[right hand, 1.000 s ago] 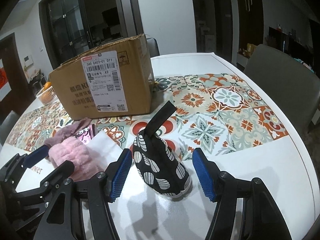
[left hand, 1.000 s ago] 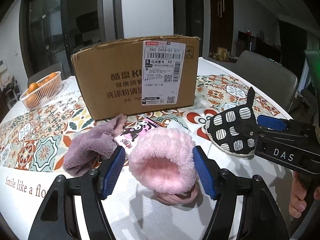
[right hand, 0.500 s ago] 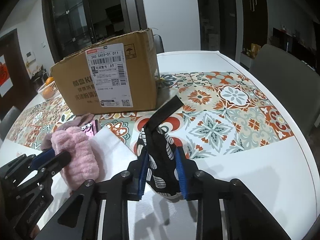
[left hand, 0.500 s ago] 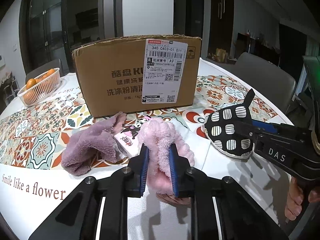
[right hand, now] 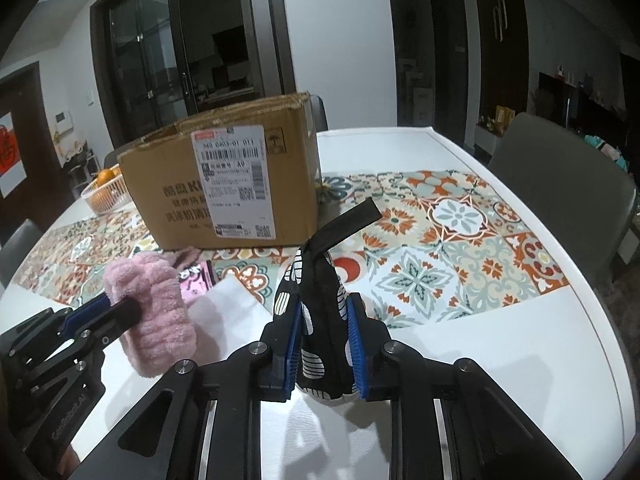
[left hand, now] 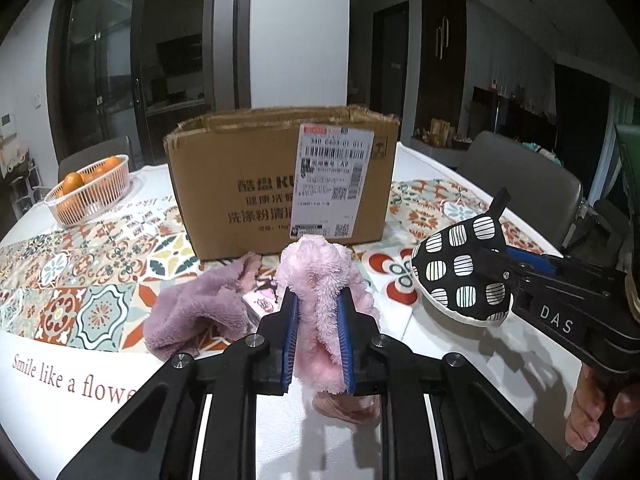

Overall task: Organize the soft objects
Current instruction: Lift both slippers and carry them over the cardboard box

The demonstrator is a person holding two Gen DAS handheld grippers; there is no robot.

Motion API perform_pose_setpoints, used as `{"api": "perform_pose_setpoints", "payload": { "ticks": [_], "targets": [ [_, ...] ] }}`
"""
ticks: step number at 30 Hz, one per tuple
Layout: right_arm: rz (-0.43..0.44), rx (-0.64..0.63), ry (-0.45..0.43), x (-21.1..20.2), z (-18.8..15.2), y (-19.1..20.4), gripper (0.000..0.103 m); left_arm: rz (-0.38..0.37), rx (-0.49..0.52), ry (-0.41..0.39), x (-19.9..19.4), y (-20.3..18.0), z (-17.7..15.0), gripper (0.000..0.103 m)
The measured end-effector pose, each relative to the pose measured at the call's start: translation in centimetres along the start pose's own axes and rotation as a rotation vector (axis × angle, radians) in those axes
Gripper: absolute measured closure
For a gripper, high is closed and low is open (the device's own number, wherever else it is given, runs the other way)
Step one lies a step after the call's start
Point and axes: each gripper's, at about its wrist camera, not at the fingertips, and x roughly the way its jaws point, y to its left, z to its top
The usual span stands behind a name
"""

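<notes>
My left gripper [left hand: 318, 338] is clamped on the pink slipper [left hand: 320, 280]; right gripper [right hand: 323, 350], jaws closing, pinches the black slipper [right hand: 316, 300]. Both are just above the table [right hand: 500, 340], short of the box [left hand: 280, 184]. Purple cloth [left hand: 192, 312] untouched. Nothing visibly stowed yet.

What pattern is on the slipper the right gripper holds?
Black with white striped ovals on the slipper, clearest in the left wrist view.
</notes>
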Motion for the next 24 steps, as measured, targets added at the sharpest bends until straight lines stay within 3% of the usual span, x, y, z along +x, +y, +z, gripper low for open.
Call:
{"api": "perform_pose_setpoints", "payload": {
  "ticks": [24],
  "targets": [
    [0.05, -0.007, -0.207, -4.7, 4.9, 3.8, 0.08, 0.031, -0.011, -0.216, -4.9, 3.0, 5.4, 0.084]
  ]
}}
